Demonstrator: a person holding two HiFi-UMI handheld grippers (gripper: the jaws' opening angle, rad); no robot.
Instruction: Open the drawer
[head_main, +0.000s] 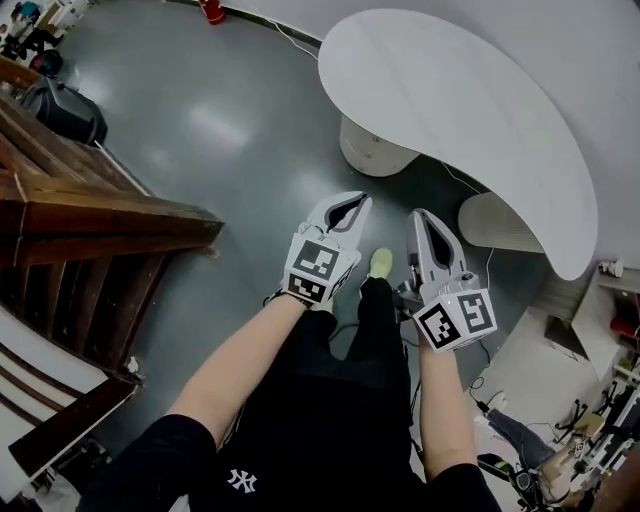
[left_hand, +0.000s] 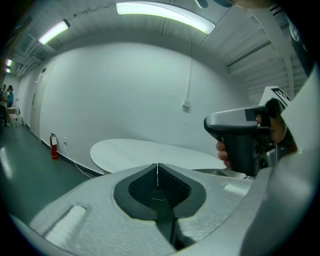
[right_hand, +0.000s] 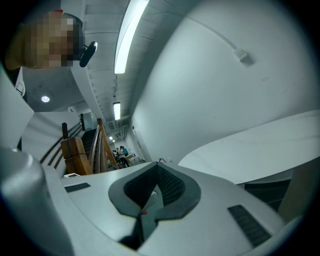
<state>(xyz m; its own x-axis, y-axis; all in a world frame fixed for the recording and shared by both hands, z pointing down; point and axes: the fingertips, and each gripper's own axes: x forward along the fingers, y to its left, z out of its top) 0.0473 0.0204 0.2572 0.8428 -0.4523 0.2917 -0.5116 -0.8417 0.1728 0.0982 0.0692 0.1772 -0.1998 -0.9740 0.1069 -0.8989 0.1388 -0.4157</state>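
No drawer shows in any view. In the head view I hold both grippers out in front over a grey floor (head_main: 230, 140). The left gripper (head_main: 358, 200) is shut, its jaws meeting at the tips with nothing between them (left_hand: 157, 167). Just to its right, the right gripper (head_main: 418, 215) is also shut and empty (right_hand: 159, 162). Both point toward a white kidney-shaped table (head_main: 450, 100) that stands a little ahead. The left gripper view catches the right gripper's handle (left_hand: 242, 145) with a hand around it.
The table rests on two white pedestals (head_main: 372, 150). A wooden staircase (head_main: 90, 220) fills the left side. A white wall lies behind the table (left_hand: 140, 100), with a red fire extinguisher (left_hand: 53, 146) at its foot. White furniture and cables (head_main: 560, 350) sit at the lower right.
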